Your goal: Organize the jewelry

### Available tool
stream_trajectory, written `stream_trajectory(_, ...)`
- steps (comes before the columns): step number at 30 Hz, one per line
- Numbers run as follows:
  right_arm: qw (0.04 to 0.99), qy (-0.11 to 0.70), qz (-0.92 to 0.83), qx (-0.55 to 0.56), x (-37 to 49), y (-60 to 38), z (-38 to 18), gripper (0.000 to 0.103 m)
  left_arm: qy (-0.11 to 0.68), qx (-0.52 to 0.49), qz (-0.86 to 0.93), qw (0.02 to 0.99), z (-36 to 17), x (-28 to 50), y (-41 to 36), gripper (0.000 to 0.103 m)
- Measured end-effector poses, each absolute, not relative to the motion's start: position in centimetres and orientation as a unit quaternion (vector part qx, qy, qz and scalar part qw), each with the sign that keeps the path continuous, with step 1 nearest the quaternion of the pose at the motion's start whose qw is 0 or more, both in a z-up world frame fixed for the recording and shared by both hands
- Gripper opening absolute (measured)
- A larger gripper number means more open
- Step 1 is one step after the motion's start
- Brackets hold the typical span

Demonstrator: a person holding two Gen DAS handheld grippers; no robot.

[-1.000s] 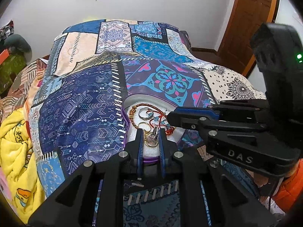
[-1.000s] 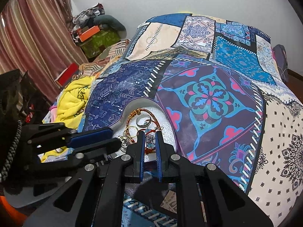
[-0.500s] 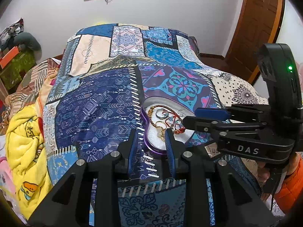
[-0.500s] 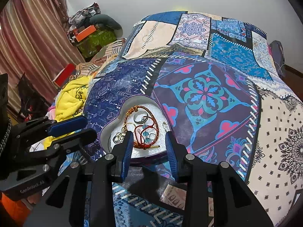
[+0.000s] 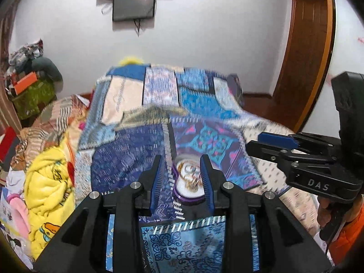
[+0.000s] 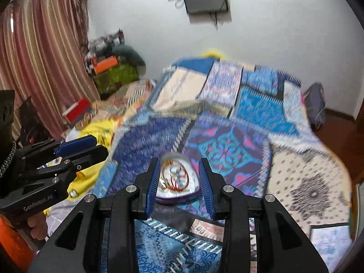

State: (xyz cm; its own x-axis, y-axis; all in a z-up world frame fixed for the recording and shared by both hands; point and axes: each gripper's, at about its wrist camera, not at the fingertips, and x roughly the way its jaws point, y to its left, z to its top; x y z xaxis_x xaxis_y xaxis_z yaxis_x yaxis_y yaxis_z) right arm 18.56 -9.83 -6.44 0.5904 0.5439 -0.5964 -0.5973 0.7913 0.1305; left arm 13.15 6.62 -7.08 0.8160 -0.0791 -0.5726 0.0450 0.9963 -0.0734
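Jewelry gathered in a heart-shaped tray on the patchwork bedspread

The left gripper and right gripper are held above it, jaws spread apart and empty (both views are blurred); bangles and rings are seen inside.

The left gripper and right gripper both hang above the bed with jaws spread wide and nothing between them. Below and ahead, the heart-shaped tray of jewelry lies flat and low on the patchwork quilt, its top open to approach from above. The quilt around the tray is bare on the far side and to the right. To the left, a heaped yellow blanket and crumpled clothes crowd the bed's edge. Each gripper sits close beside the other, narrowing sideways room. Near the front edge a paper card lies flat on the quilt.
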Motion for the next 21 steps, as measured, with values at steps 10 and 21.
stream_trajectory(10, 0.936, 0.171, 0.308, -0.006, 10.6, -12.7, 2.8, 0.032, 0.154, -0.049, -0.041, 0.986, 1.8, 4.9, 5.9, 0.042)
stream_trajectory(21, 0.965, 0.06, 0.257, -0.01, 4.3, -12.8, 5.8, 0.082, 0.047, -0.03, 0.001, 0.998, 5.3, -2.2, 4.4, 0.082)
